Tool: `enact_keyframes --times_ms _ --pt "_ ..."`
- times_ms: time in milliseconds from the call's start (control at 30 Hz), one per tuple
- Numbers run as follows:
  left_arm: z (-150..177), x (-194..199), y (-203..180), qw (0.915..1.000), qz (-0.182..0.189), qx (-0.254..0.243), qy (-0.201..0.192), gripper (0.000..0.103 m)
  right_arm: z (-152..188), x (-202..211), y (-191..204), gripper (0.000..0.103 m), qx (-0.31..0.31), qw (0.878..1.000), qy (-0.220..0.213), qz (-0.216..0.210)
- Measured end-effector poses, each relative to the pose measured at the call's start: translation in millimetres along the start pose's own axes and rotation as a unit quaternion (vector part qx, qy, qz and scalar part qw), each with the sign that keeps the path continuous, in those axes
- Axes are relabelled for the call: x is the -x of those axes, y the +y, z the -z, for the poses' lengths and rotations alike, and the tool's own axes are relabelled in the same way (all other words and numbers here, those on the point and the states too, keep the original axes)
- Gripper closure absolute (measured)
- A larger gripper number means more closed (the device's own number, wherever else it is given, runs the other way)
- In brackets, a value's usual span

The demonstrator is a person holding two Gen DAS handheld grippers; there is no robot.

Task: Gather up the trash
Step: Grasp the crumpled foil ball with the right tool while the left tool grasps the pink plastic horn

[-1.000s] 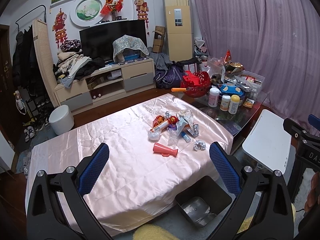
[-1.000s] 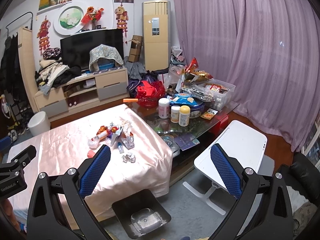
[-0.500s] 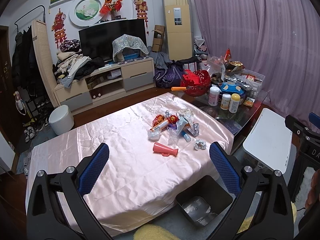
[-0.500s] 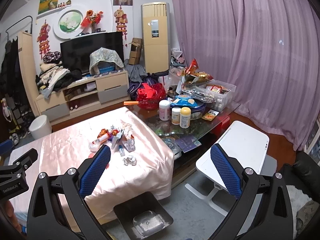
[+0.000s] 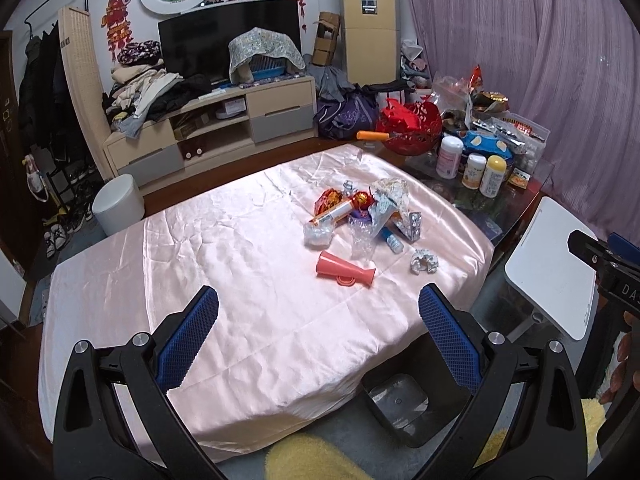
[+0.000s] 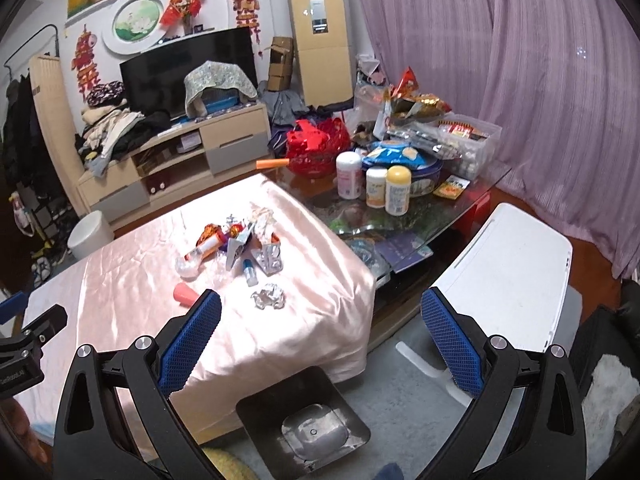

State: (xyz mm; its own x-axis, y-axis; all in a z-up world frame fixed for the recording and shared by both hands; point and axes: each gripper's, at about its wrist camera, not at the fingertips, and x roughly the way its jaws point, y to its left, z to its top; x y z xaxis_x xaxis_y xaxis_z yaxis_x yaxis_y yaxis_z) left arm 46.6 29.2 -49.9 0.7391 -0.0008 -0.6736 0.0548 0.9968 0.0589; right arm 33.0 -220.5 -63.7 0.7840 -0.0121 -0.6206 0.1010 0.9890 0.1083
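Observation:
A heap of trash lies on the pink satin tablecloth: wrappers, a tube, crumpled plastic, a pink cone-shaped piece and a foil ball. The heap and foil ball also show in the right wrist view. A black square bin stands on the floor at the table's near edge; it shows in the right wrist view too. My left gripper is open and empty, above the table's near part. My right gripper is open and empty, above the table corner and bin.
A glass coffee table with bottles, snack bags and a red basket stands right of the cloth. A white folding side table stands near right. A TV cabinet lines the back wall, a white bin on the floor.
Both grippers have moved slightly closer to the table and tilted a little down. Both stay open and empty. Nothing on the table has moved.

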Motion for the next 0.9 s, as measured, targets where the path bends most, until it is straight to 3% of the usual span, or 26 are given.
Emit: enact_keyframes --times_ms 200,433,500,567,900 --pt "7 -57 4 0.9980 -0.012 -0.033 0.053 0.008 7 -57 3 0.003 0.008 0.999 0.051 0.000" --pt "16 -126 -3 0.9919 0.032 -0.063 0.106 0.008 18 -125 7 0.003 0.003 0.995 0.100 -0.015" --pt "18 -144 -3 0.9895 0.047 -0.067 0.119 0.008 21 -144 12 0.006 -0.001 0.993 0.116 -0.025" --pt "18 -162 -5 0.9878 0.055 -0.068 0.129 0.008 22 -163 19 0.018 0.004 0.990 0.135 -0.032" --pt "7 -231 -25 0.9793 0.085 -0.086 0.162 0.008 23 -227 40 0.023 0.001 0.982 0.173 -0.070"
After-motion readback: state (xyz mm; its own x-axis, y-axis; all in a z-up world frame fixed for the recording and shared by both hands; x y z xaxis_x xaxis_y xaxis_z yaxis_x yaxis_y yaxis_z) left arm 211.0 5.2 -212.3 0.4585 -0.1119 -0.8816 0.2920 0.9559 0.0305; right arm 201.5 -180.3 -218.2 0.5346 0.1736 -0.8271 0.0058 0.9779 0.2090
